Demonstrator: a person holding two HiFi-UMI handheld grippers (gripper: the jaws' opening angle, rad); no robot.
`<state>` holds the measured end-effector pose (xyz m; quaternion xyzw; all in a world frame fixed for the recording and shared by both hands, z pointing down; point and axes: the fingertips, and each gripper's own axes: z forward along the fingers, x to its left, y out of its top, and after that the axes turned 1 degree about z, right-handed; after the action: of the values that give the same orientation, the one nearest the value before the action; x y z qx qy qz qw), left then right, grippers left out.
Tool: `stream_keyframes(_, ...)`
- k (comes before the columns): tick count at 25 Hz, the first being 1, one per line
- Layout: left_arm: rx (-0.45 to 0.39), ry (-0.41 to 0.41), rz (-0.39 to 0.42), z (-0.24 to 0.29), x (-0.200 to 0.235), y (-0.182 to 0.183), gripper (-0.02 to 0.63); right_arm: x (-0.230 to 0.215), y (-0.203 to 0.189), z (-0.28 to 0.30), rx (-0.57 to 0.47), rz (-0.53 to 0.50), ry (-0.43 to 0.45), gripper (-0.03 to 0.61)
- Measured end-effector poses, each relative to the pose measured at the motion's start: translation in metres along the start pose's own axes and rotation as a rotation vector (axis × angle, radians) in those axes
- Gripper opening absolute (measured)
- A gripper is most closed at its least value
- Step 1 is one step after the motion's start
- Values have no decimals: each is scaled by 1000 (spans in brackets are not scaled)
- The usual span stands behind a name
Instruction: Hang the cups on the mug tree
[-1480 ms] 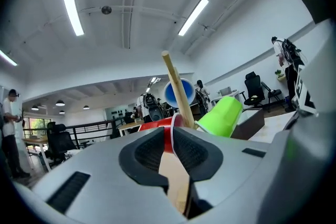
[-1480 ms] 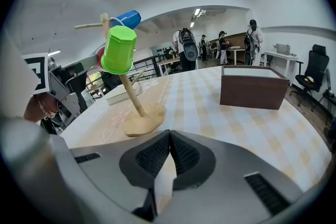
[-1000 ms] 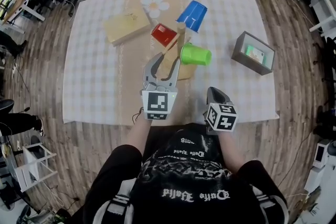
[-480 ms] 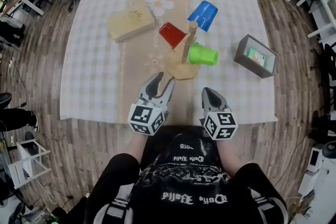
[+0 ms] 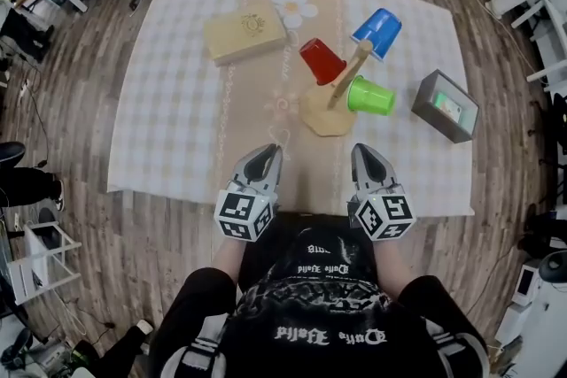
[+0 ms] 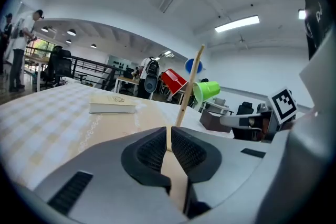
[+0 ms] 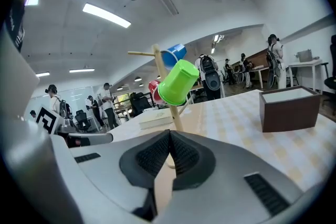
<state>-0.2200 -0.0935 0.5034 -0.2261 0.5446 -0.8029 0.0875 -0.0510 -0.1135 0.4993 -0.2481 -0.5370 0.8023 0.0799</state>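
Right, left gripper (image 5: 264,153) has pulled back from the mug tree (image 5: 339,90) to the near edge of the table (image 5: 168,137). Its jaws have just been closing to a thin slit with nothing between them. Right gripper (image 5: 363,152) clenched, empty. Red cup (image 5: 321,60), blue cup (image 5: 378,31), green cup (image 5: 370,96) all hang on the tree; hanging looks finished.

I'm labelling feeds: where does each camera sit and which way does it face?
Head view: on the head, steeply down at table and mug tree; shows torso, left tongs, right tongs.
Left gripper view: on left tongs, facing the tree; its jaws, just closing, hold nothing.
Right gripper view: on right tongs, facing the tree; jaws shut.
All share the tree.
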Motion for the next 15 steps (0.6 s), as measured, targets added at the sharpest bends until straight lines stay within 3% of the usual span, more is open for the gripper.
stream_keyframes(3, -8, -5, -34, -1, 2, 1, 29, -2, 11, -2, -53, 6, -26, 8)
stream_keyframes(6, -41, -13, -78, -6, 4, 8, 20, 1, 10, 0, -37, -18, -45, 8)
stream_keyframes(10, -53, 18, -46, -14, 14, 13, 20, 10, 9, 3, -11, -58, -55, 6)
stream_keyframes(15, -45, -10, 5, -25, 20, 18, 20, 26, 5, 4, 2, -122, -66, 6)
